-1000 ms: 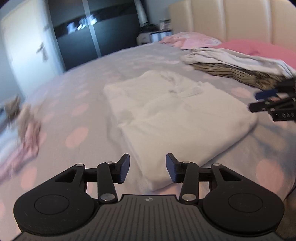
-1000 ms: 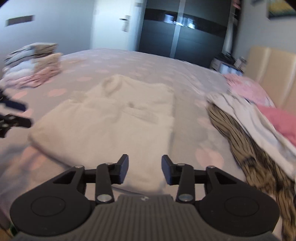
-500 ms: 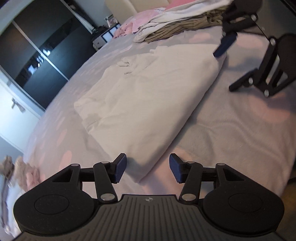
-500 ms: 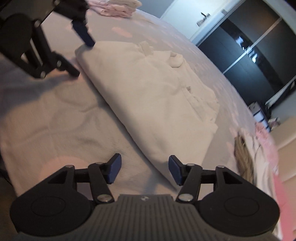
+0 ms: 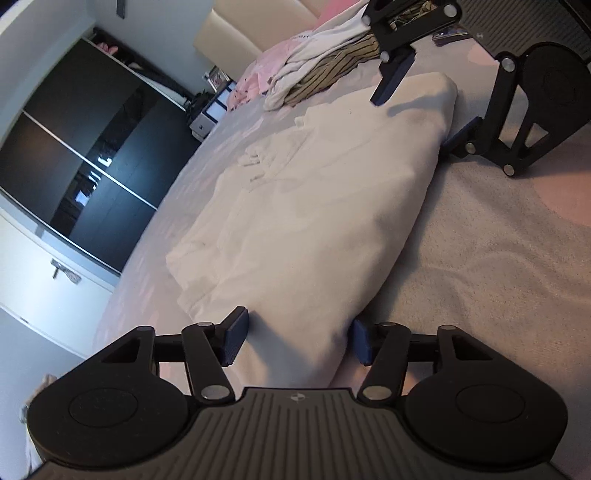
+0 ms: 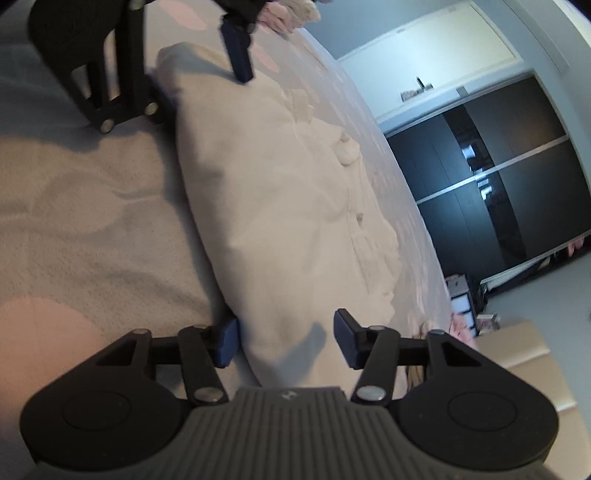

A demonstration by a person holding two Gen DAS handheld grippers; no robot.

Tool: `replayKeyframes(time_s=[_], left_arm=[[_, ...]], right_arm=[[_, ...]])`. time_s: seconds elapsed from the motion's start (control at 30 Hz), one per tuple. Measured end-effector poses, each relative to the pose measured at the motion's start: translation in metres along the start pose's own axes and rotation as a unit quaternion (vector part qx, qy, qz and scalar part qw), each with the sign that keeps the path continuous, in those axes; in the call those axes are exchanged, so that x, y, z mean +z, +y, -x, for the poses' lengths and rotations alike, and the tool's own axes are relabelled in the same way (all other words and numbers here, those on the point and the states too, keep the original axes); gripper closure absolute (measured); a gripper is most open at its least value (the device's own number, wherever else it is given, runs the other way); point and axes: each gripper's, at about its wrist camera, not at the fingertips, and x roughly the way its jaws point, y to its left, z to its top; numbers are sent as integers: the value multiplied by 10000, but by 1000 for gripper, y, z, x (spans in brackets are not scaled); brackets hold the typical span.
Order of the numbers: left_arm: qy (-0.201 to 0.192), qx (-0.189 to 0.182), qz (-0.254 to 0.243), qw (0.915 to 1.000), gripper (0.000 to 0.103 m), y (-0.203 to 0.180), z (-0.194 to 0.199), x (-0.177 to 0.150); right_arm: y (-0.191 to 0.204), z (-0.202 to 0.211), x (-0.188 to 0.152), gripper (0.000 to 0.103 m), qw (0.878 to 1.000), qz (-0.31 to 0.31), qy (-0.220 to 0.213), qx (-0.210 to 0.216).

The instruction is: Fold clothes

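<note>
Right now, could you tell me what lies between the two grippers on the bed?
The folded white garment spans the stretch from left gripper to right gripper, both closing around its corners; both wrist views show it.

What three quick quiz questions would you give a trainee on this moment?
1. True or false: the white garment lies on a wooden table.
2. What sits between the fingers of the left claw and of the right claw? A) a striped cloth B) a corner of the white garment C) nothing
3. Name what lies by the headboard.
Key: 1 false, it lies on the bed. 2 B; both claws are closing there. 3 a pile of unfolded clothes.
</note>
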Motion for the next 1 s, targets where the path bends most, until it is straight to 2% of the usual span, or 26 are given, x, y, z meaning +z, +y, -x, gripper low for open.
replayKeyframes(time_s=[0.07, 0.1, 0.23, 0.3, 0.5, 0.63, 0.77, 0.87, 1.0], left_arm=[[-100, 31, -244, 9996, 67, -5, 2, -1], [-139, 29, -264, 9995, 72, -5, 4, -1], [-244, -5, -129, 9996, 82, 6, 8, 4], [-242, -64, -131, 9996, 87, 12, 9, 8], [-187, -258, -126, 9994, 91, 33, 23, 19], [-96, -501, -264, 9983, 92, 40, 45, 23], [15, -836, -280, 9961, 92, 43, 68, 24], [48, -1013, -470, 9937, 92, 35, 93, 20], [96, -1321, -631, 9892, 92, 19, 114, 12]], right_arm=[[6, 2, 0, 72, 9996, 258, -82, -112], [7, 3, 0, 74, 9994, 295, -111, -149], [-6, 10, 1, 84, 9998, 65, -158, -140], [-16, 14, 5, 85, 9998, -60, -168, -115], [-42, 35, 16, 88, 9996, -155, -229, -2], [-53, 58, 23, 88, 9989, -248, -137, 378], [-52, 91, 27, 88, 9973, -83, -47, 732], [-49, 119, 28, 88, 9948, -146, -24, 1006], [-30, 148, 27, 88, 9906, -20, 22, 1365]])
